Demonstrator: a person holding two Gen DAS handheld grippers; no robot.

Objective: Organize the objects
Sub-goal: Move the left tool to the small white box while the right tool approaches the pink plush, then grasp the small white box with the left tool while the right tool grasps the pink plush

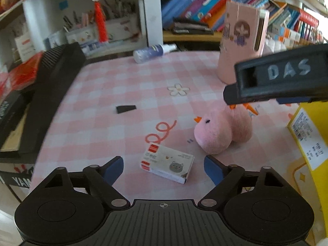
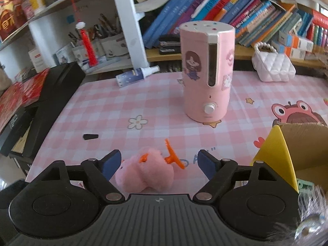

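**Two open claws over a pink checked table**

The table [image 2: 114,102], covered in a pink and white checked cloth, takes up most of both views, with a bookshelf [image 2: 235,14] full of leaning books behind it. A tall pink humidifier [image 2: 207,71] stands upright near the middle of the table. At the right edge sits a yellow cardboard box [image 2: 274,153], open at the top. A white quilted bag [image 2: 273,67] rests at the back right, and a spray bottle [image 2: 137,74] lies on its side near the back edge.

A pink plush chick [image 1: 219,131] lies on the cloth left of the yellow box, its orange feet pointing away. The right claw [image 2: 158,163] hangs over it with its jaws apart, the toy lying between and below the blue pads without touching them. A small white box with a cat drawing [image 1: 167,165] lies flat just left of the chick. The left claw [image 1: 164,170] stands wide open over it, pads clear of both ends. A small black piece [image 1: 125,109] lies alone farther back on the cloth.
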